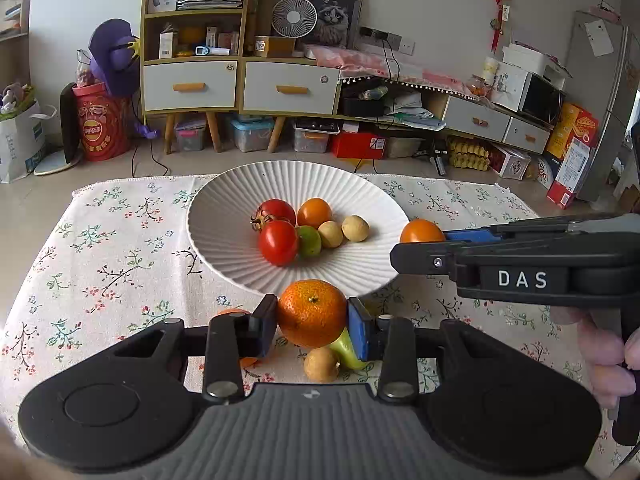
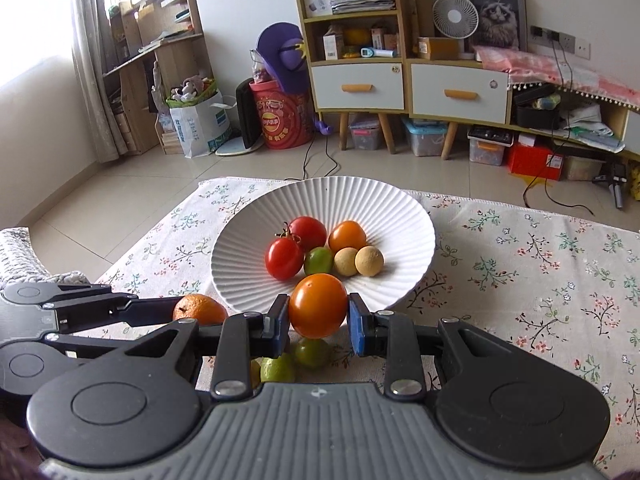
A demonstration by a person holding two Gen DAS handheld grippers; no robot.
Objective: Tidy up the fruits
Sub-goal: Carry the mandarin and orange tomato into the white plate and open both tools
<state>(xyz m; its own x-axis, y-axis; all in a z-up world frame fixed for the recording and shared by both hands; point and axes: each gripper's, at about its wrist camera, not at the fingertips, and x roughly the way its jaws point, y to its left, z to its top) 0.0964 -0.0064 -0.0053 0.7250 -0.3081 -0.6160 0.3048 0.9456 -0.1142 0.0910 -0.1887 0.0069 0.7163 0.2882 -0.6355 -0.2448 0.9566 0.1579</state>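
A white ribbed plate (image 1: 224, 216) (image 2: 384, 208) on the floral cloth holds two red tomatoes (image 1: 278, 240), an orange tomato (image 1: 314, 212), a green fruit (image 1: 310, 240) and two tan longans (image 1: 354, 228). My left gripper (image 1: 312, 322) is shut on a mandarin (image 1: 312, 312) just before the plate's near rim. My right gripper (image 2: 318, 314) is shut on an orange tomato (image 2: 318, 310) at the plate's near right rim; it also shows in the left wrist view (image 1: 420, 232).
On the cloth below the left gripper lie a longan (image 1: 321, 364), a green fruit (image 1: 348, 350) and an orange piece (image 1: 248, 360). Two green fruits (image 2: 312, 352) lie under the right gripper. Cabinets and boxes stand on the floor beyond the table's far edge.
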